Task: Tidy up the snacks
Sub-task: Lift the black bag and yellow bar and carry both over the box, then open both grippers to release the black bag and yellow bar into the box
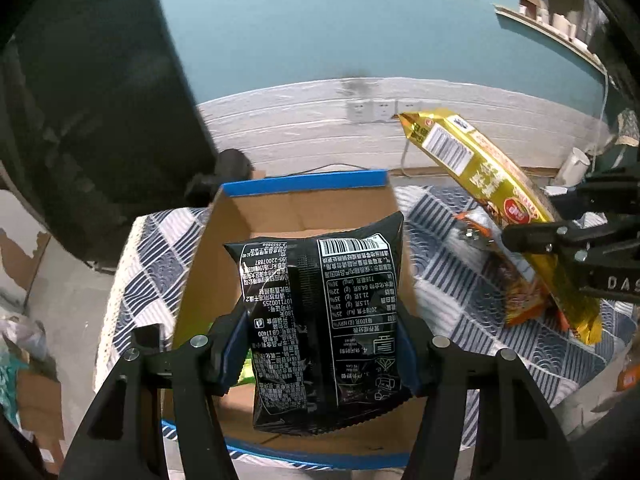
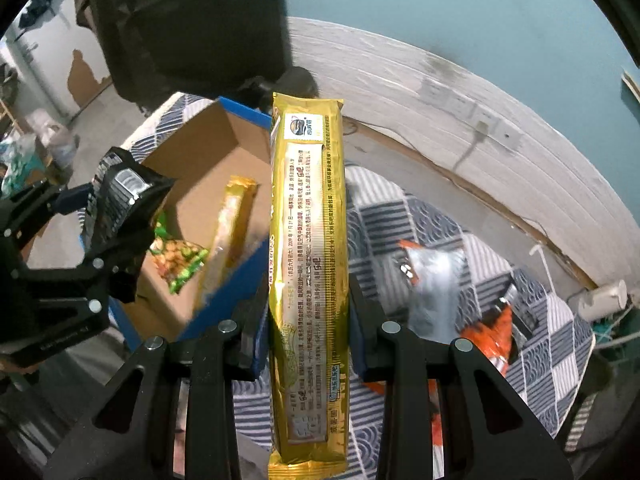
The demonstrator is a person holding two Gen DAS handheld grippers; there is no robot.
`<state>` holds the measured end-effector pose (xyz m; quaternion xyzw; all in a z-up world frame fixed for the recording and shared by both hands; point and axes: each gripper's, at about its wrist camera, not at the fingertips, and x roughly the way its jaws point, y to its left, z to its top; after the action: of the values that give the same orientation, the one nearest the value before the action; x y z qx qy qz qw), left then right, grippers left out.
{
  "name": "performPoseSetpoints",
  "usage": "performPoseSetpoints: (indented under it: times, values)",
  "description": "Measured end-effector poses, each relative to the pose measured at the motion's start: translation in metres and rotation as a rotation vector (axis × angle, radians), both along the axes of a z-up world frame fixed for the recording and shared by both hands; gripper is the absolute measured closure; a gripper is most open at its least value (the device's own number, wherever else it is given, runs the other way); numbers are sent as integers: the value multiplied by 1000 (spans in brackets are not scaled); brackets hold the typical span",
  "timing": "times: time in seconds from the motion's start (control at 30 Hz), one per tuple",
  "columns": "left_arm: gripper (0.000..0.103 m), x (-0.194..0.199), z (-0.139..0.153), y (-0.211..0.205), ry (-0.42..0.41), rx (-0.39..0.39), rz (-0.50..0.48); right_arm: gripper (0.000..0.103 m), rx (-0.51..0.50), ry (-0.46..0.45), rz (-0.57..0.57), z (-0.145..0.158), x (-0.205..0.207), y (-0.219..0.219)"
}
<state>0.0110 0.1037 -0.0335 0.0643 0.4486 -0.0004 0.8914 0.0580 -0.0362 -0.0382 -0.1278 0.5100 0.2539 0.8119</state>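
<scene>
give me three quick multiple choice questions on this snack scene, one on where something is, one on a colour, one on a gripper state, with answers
1. Where is the green snack bag?
A. inside the cardboard box
B. on the checkered cloth
C. in the left gripper

2. What colour is the packet in the right gripper?
A. black
B. gold
C. orange

3. What is the left gripper doing?
A. open, nothing in it
B. shut on a black packet
C. shut on the box edge

Answers: A, it lies on the box floor; B, gold wrapper between the fingers; B, both fingers press the black packet's sides.
</scene>
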Motion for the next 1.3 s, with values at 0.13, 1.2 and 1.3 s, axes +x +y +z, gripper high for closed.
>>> performPoseSetpoints:
  times: [0.13,1.2,1.3]
  values:
    - [40,2,-2,22,1,-11,28,72,1,10,26,-1,6,28]
    - [37,7,-20,87,74,-90,180,53,12,79,41,-17,24,103]
    - [32,6,-14,81,52,-70,166,52,-4,57,32,-13,22,93]
